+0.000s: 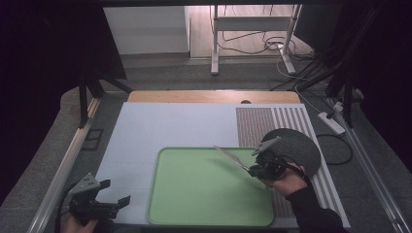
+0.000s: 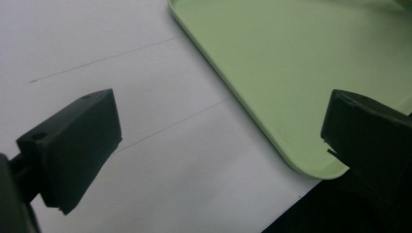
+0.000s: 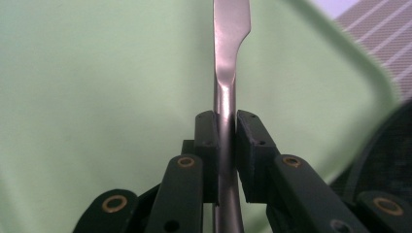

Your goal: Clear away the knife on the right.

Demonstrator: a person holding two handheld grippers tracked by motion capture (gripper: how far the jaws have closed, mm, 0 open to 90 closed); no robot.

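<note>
While right tongs [image 3: 226, 145] clamp a metal spatula [image 3: 229, 58] over green tray [image 1: 194, 194] mid-frame, probably for placing, left tongs [image 1: 116, 192] idle open lower left.

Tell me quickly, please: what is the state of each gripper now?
Left gripper: open, holding nothing, beside the green tray.
Right gripper: closed on a metal utensil, held over the tray.

Left gripper [image 2: 218, 145] jaws wide apart, green tray [image 2: 272, 141] corner, white table [image 2: 97, 43]
</note>
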